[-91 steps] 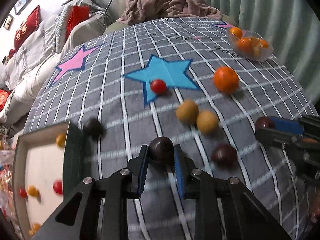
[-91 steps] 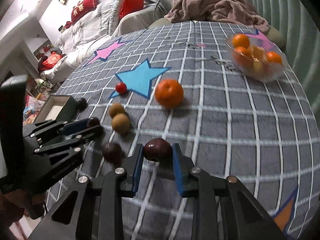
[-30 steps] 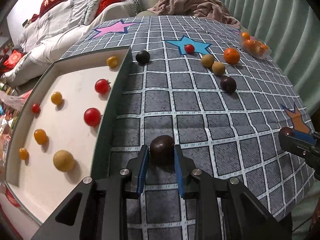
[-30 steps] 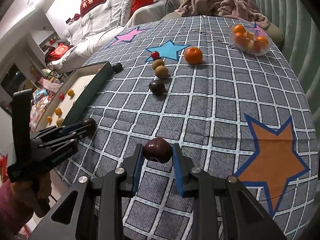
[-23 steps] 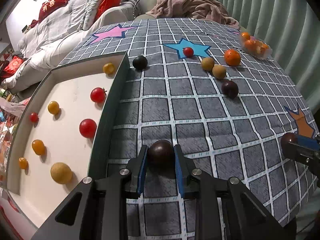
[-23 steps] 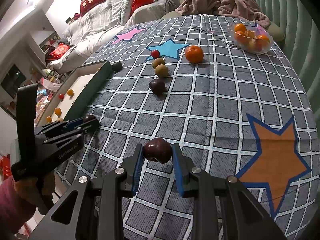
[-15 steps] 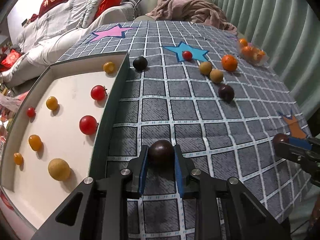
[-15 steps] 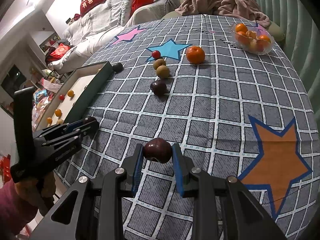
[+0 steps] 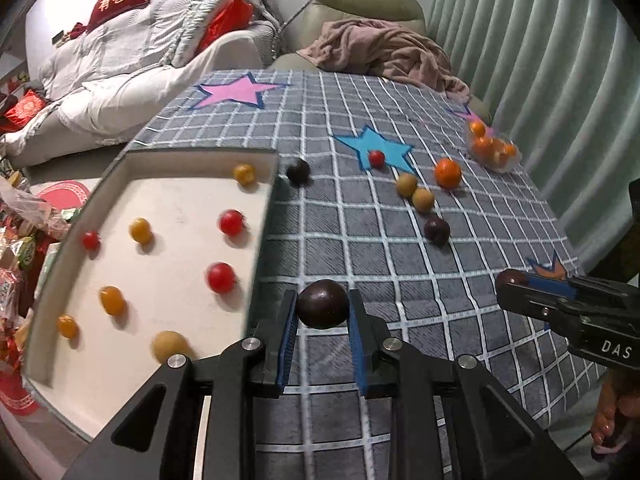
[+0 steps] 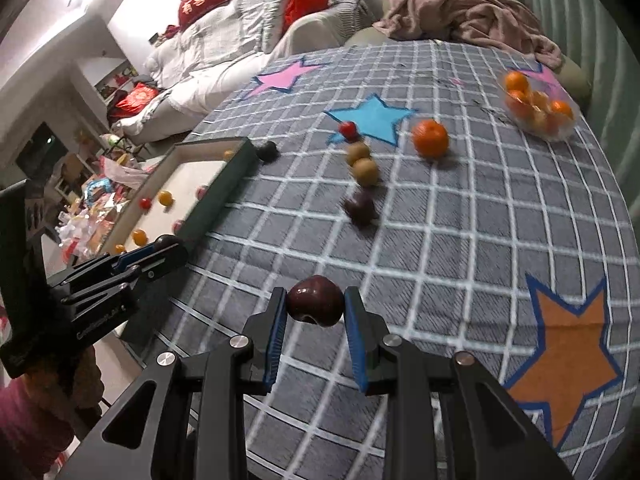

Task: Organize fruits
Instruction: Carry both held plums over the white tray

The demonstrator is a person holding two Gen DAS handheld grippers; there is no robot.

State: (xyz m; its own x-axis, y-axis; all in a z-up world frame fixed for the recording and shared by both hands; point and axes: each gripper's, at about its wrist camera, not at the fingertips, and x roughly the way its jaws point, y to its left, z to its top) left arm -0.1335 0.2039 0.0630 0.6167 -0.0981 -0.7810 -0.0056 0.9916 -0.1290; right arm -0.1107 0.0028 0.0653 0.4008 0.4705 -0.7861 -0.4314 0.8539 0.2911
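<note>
My left gripper [image 9: 322,312] is shut on a dark plum [image 9: 322,303], held above the table just right of the white tray [image 9: 160,200]. My right gripper [image 10: 315,310] is shut on a dark red plum [image 10: 316,305] above the grey checked cloth. The tray holds several small red and yellow fruits, such as a red tomato [image 9: 221,277]. Loose on the cloth lie another plum [image 9: 437,230], two tan fruits [image 9: 422,199], an orange [image 9: 448,173], a red tomato [image 9: 376,157] and a black fruit [image 9: 298,171]. The right gripper also shows in the left wrist view [image 9: 516,282].
A clear bowl of oranges [image 10: 538,110] stands at the far right of the table. A sofa with a pink blanket [image 9: 384,56] is behind the table. Clutter lies on the floor left of the tray. The table edge is close below both grippers.
Both grippers keep hold of their plums. The left gripper has moved forward along the tray's right wall. The right gripper has moved closer to the left one and the tray.
</note>
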